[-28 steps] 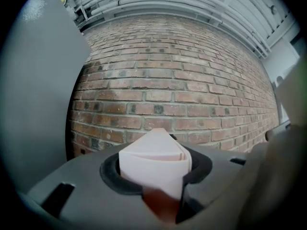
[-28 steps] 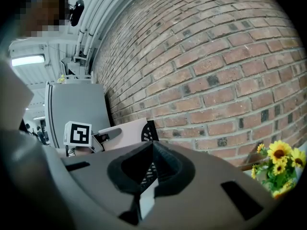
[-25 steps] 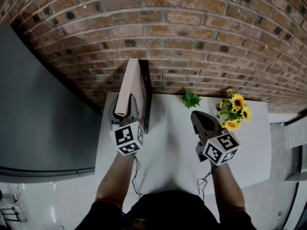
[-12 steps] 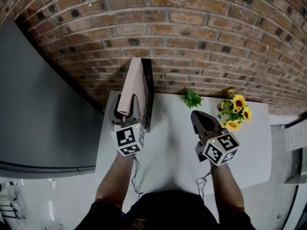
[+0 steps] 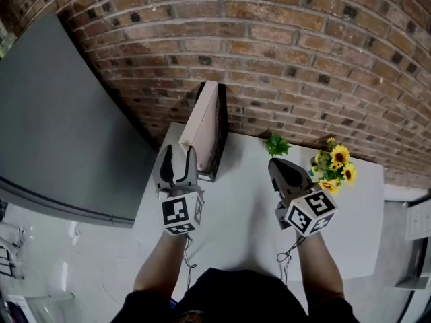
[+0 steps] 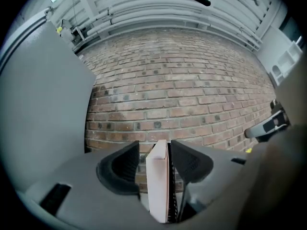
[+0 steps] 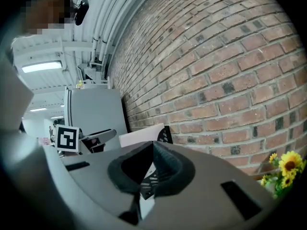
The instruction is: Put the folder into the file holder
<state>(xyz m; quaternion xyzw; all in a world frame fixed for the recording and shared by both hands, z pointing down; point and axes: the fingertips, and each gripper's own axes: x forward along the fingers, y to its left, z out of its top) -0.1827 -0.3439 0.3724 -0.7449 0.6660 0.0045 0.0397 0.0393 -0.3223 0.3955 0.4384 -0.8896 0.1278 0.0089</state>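
The left gripper has drawn back from the pale pink card folder; its jaws have just opened wide and grip nothing, with the folder's edge standing beyond the gap. The folder stands upright in the black mesh file holder against the brick wall, so the placing looks done; the right gripper is closed tight and empty
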